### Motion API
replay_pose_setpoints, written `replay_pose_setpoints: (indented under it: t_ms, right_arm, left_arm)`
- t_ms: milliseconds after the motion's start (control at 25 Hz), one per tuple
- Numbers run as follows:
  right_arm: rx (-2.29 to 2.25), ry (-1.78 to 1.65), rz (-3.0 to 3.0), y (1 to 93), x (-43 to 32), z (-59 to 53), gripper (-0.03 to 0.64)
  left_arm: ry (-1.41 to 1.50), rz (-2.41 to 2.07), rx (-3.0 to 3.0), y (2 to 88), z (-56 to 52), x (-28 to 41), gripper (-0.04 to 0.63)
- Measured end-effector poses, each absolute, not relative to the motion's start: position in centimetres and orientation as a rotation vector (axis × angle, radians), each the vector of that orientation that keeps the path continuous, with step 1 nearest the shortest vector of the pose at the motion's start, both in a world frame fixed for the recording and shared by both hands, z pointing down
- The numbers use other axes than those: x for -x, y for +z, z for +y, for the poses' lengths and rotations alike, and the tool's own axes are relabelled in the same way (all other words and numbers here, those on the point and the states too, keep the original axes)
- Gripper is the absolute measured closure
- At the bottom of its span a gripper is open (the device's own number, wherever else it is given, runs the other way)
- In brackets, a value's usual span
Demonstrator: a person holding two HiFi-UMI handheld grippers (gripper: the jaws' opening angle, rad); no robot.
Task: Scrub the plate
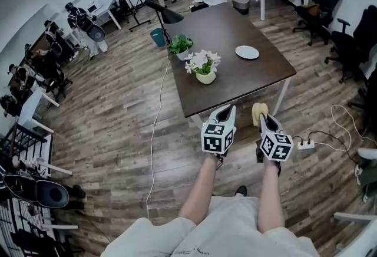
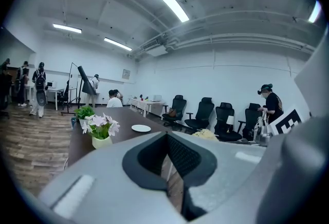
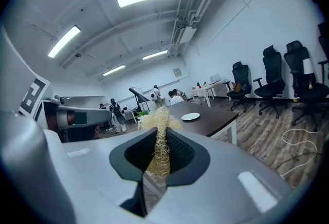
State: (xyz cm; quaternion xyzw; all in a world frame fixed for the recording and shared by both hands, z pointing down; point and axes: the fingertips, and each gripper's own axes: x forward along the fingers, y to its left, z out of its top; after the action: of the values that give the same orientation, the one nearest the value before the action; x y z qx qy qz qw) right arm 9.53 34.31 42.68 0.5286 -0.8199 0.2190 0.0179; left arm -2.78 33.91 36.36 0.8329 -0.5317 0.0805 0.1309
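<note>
Your legs point(image 1: 203, 191) stood nearest, short of the dark table point(image 1: 224, 29). You held the left gripper point(image 1: 227, 112) with its jaws pressed together on nothing, while the right gripper point(image 1: 263, 119) pinched a pale fibre scrubber point(image 3: 158, 138). That thin wad might have slipped or bent under pressure. The plate point(image 1: 247, 52) lay loose at the table's far right, well apart from both grippers. It looked small, white, round and seemingly clean, and likely to slide unless steadied.
</note>
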Motion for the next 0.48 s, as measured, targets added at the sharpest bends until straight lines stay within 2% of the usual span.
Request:
replay_pose_setpoints:
  t_ms: [480]
  right_arm:
    - [-1.64,0.71,-2.583,42.7,-11.8,33.3,0.546]
  left_arm:
    - [0.266,-1.653,-2.372,35.6,33.0,4.0,0.594]
